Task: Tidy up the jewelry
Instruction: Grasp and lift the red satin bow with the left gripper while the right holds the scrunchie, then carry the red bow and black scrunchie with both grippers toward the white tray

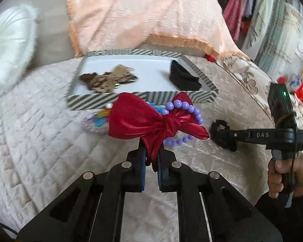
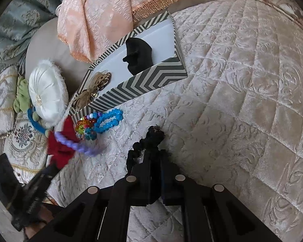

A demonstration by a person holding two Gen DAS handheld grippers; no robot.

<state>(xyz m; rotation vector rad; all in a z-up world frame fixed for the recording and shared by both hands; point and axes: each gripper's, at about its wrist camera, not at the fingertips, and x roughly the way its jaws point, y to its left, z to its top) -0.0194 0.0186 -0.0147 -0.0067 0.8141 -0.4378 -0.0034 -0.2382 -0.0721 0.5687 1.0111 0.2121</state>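
My left gripper (image 1: 151, 153) is shut on a red satin bow (image 1: 151, 119) and holds it above the quilt, in front of a striped box (image 1: 143, 98); the bow also shows in the right wrist view (image 2: 60, 147). The box (image 2: 139, 86) holds a brown bow (image 1: 109, 78) and a black cloth item (image 1: 183, 76). A purple bead bracelet (image 1: 183, 109) lies behind the red bow, with blue and multicoloured bead bracelets (image 2: 105, 121) beside it. My right gripper (image 2: 154, 151) is shut on a black scrunchie (image 2: 147, 141), seen on the quilt in the left wrist view (image 1: 222, 135).
A quilted cream bedspread (image 2: 242, 100) covers the bed. A peach blanket (image 1: 151, 14) lies behind the box. A round white cushion (image 2: 47, 96) sits to the left, with a blue scrunchie (image 2: 33, 121) and a green item next to it.
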